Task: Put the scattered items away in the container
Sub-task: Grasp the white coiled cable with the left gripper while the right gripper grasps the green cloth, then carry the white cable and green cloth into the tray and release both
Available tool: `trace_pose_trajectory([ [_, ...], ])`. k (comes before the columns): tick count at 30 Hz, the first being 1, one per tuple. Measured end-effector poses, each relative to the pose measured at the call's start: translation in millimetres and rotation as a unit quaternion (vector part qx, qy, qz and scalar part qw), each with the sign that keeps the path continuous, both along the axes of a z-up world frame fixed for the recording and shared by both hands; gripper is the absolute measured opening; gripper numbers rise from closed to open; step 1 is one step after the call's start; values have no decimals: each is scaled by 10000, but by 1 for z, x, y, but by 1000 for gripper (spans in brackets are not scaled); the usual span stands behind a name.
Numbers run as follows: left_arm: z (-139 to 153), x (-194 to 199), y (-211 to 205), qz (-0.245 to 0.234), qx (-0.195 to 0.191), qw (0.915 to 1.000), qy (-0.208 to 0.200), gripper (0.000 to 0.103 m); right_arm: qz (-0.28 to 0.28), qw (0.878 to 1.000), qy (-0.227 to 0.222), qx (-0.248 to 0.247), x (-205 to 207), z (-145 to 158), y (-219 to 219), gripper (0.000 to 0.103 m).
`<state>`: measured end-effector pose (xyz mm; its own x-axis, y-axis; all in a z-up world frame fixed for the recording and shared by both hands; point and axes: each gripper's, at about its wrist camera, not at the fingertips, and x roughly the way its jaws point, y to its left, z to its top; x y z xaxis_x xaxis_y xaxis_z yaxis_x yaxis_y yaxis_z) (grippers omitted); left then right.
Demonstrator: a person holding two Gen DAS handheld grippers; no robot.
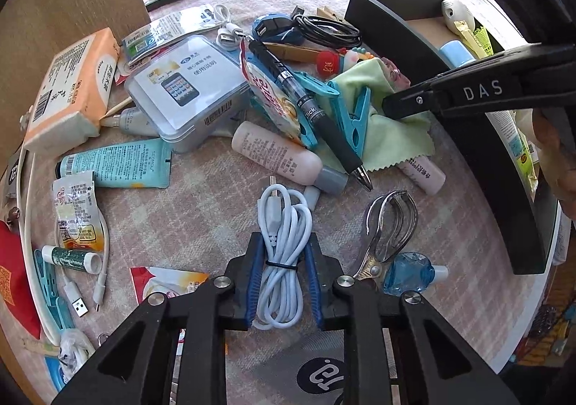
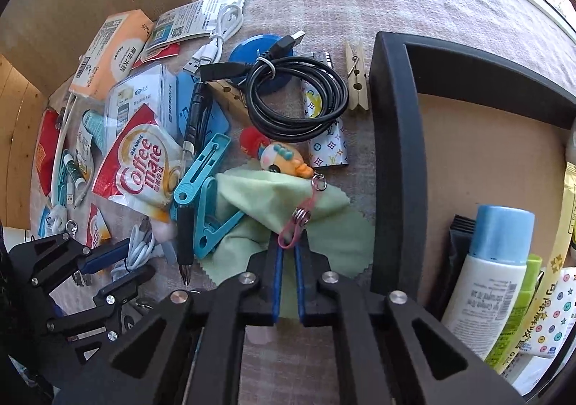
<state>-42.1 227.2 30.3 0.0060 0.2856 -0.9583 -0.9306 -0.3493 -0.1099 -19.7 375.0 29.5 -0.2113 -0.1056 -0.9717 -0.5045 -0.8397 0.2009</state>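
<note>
Here: black container (image 2: pixel 397 160) at right of desk (image 1: pixel 187 210), several bottles and packets already inside. Green cloth (image 2: pixel 334 243) just left of its wall. Left tongs (image 1: pixel 283 282) clamped on bundled white cable (image 1: pixel 284 225). Right tongs (image 2: pixel 287 257) pinched shut on pink strap (image 2: pixel 296 225) of doll keychain (image 2: pixel 284 158) atop cloth.

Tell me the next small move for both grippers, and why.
Probably lift both and carry toward the black container: the left gripper is closed around the bundled white cable, the right gripper pinches the pink keychain clip over the green cloth.
</note>
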Motion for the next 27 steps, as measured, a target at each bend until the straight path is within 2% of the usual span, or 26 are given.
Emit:
trace_pose_trajectory([
  [2,0,-1,-4,26,11,10000,-47,21,-140,9997,110,-153,7,4,5,1],
  [5,0,-1,-6,58,25,9999,-90,21,-284,9988,261,-286,17,13,13,1],
  [9,1,2,-7,61,36,9999,-117,21,-263,9987,403,-176,26,26,16,1],
  [11,1,3,-7,70,37,9999,-112,21,-154,9991,389,-2,38,24,13,1],
  [14,3,4,-8,96,51,9999,-126,20,-110,9993,355,3,43,22,2,1],
  [20,16,-3,-17,234,220,9993,-214,20,-412,9957,782,-290,53,45,8,1],
  [27,35,-15,-21,353,485,9978,-290,20,-443,9937,1018,-165,50,71,7,1],
])
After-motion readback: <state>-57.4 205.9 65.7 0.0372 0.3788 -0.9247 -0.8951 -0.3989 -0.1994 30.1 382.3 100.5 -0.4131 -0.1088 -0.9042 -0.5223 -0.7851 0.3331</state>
